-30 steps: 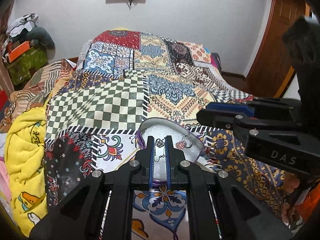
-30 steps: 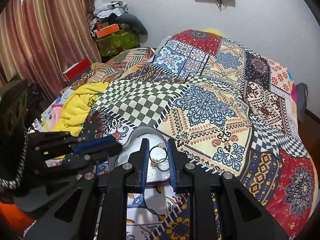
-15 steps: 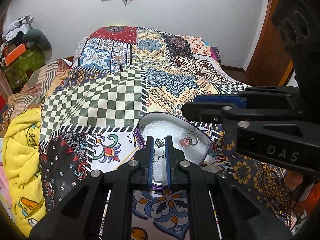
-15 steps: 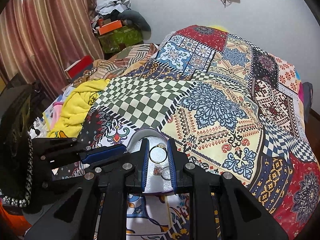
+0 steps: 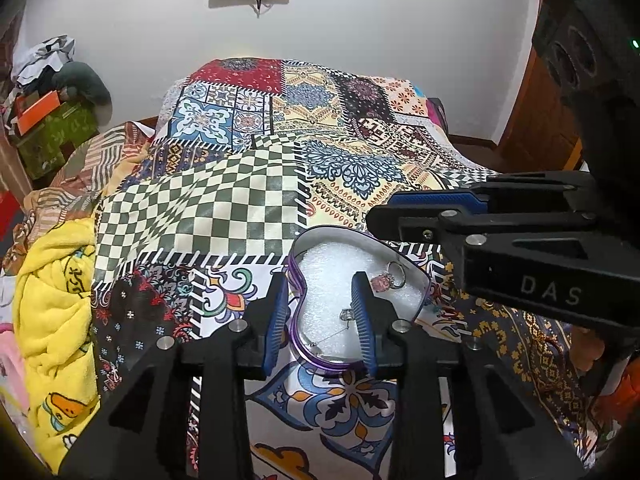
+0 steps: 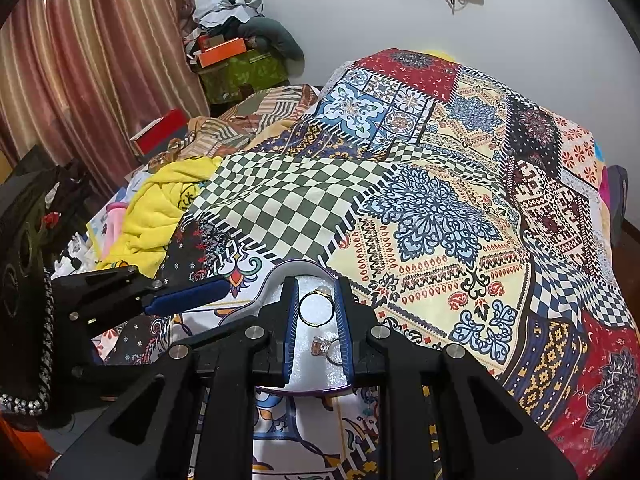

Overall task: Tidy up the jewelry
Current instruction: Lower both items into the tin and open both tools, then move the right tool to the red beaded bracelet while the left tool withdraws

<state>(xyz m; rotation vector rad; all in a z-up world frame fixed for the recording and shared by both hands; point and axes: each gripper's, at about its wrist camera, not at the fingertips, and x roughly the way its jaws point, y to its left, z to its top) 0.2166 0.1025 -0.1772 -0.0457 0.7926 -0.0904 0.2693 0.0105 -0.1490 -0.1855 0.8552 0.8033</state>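
A heart-shaped tin (image 5: 334, 233) with a purple rim and white foam lining lies on the patchwork bedspread. My left gripper (image 5: 319, 294) stands open over it. A small pendant on a thin chain (image 5: 346, 314) lies on the foam by its right finger. A pink-stone ring (image 5: 390, 277) rests further right in the tin. My right gripper (image 6: 316, 300) is shut on a thin gold ring (image 6: 316, 309), held above the tin (image 6: 304, 265). The pink-stone ring (image 6: 327, 346) shows on the foam below it.
The patchwork bedspread (image 5: 224, 208) covers the bed. A yellow blanket (image 5: 52, 300) is bunched at the left. Boxes and clothes (image 6: 236, 56) pile up by the curtain and wall. A wooden door (image 5: 536, 120) stands at the right.
My left gripper has opened and let go of the pendant and chain, which now lie in the tin. My right gripper still grips the gold ring, a little further over the tin.
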